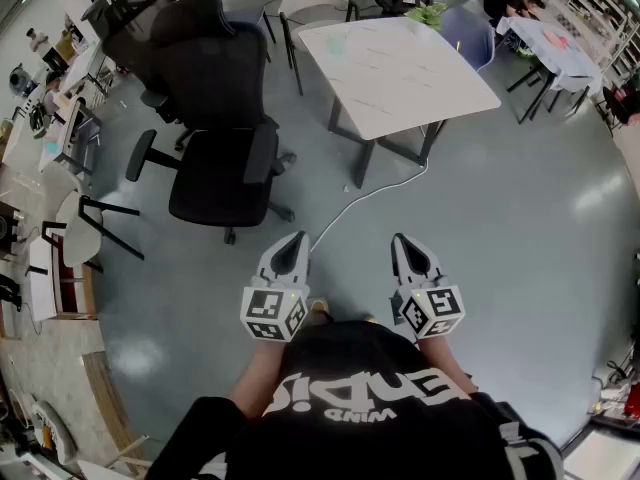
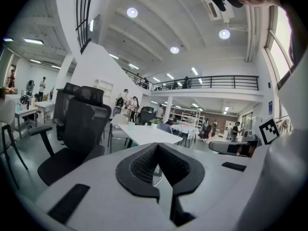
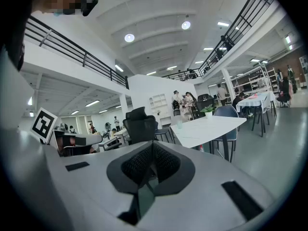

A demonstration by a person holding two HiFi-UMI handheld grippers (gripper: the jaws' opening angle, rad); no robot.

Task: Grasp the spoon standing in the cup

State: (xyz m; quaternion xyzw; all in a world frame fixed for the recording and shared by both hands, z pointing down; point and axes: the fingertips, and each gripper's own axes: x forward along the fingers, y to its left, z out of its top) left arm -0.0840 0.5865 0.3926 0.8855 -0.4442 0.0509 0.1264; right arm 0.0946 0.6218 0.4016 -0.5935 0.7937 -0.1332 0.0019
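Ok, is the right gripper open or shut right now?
Shut: the right gripper shows its jaws meeting at the tips, nothing between them.

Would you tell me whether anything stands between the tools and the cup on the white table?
Nothing visible does: only floor with a white cable separates the right tool and left tool from the table bearing the cup; the office chair stands aside.
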